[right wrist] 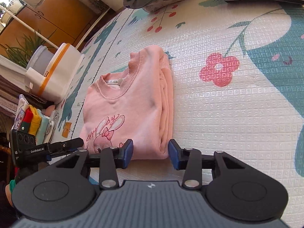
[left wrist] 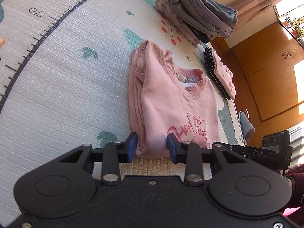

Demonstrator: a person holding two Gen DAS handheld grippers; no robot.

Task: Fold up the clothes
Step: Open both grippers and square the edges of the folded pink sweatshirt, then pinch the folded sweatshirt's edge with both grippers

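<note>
A pink sweatshirt (left wrist: 171, 102) with a rabbit print lies folded on the play mat (left wrist: 66, 76), collar away from me. My left gripper (left wrist: 152, 146) is open at its near left corner, blue pads either side of the hem, nothing pinched. In the right wrist view the same sweatshirt (right wrist: 129, 102) lies ahead, and my right gripper (right wrist: 150, 153) is open at its near right corner, the folded edge between the pads. Each gripper shows in the other's view: the right gripper (left wrist: 273, 150) at the right edge, the left gripper (right wrist: 47, 148) at the left.
A stack of folded clothes (left wrist: 199, 13) sits at the mat's far edge, with a folded pink piece (left wrist: 222, 74) beside it. Orange cabinets (left wrist: 269, 72) stand behind. A white and orange container (right wrist: 57, 70), plants and coloured folded clothes (right wrist: 36, 123) line the mat's left side.
</note>
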